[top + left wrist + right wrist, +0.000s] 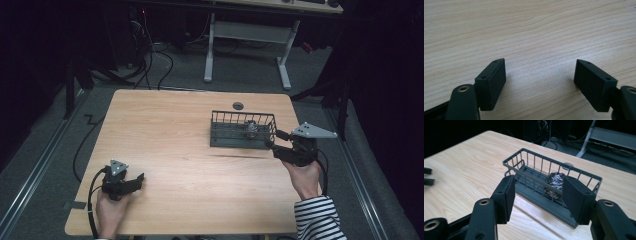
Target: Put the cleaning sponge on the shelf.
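A dark grey wire basket (216,118) (529,153) stands on the wooden table, right of centre. A silvery crumpled scrubber (250,128) (555,180) lies inside it toward its right end. My right gripper (272,140) (537,196) is open, just off the basket's right end, jaws pointing at it with nothing between them. My left gripper (139,180) (540,80) is open near the table's front left corner, low over bare wood, holding nothing.
The wooden table (175,125) has a round grommet hole (238,105) behind the basket. Beyond it stand a white-legged desk (210,55) and cables on the floor (150,55). The surroundings are dark.
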Demonstrator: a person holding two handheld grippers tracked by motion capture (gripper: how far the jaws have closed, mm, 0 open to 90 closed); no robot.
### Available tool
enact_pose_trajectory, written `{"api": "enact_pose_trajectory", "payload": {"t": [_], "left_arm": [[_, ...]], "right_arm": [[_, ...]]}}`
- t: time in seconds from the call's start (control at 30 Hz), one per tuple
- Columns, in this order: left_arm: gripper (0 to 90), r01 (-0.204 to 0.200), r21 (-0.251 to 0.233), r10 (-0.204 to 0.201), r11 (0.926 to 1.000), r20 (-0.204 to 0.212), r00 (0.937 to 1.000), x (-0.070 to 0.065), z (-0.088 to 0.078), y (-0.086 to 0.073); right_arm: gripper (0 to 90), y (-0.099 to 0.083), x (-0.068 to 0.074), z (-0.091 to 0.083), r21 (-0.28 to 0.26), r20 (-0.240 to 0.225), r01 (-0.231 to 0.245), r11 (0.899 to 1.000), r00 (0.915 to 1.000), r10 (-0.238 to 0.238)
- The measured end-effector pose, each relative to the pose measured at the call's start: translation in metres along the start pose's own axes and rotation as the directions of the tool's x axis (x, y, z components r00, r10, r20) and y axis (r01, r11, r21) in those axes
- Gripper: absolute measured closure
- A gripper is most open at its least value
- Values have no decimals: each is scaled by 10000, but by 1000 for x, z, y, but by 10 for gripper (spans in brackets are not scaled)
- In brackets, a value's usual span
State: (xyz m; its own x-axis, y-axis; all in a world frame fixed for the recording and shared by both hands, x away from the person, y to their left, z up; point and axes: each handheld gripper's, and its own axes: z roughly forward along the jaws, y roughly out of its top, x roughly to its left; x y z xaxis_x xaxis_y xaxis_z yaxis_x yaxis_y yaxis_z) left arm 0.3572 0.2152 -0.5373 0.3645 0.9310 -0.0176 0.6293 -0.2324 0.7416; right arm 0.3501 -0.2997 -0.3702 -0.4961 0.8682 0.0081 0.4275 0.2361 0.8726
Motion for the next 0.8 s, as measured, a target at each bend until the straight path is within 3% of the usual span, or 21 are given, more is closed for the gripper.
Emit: {"api": "enact_pose_trajectory", "payload": {"t": [0.8], "left_arm": [[262, -1, -1, 1, 10000, -2, 10000, 0, 0, 0]], "right_arm": [[457, -38, 8, -19, -350, -71, -442, 9984, 9990, 440]]}}
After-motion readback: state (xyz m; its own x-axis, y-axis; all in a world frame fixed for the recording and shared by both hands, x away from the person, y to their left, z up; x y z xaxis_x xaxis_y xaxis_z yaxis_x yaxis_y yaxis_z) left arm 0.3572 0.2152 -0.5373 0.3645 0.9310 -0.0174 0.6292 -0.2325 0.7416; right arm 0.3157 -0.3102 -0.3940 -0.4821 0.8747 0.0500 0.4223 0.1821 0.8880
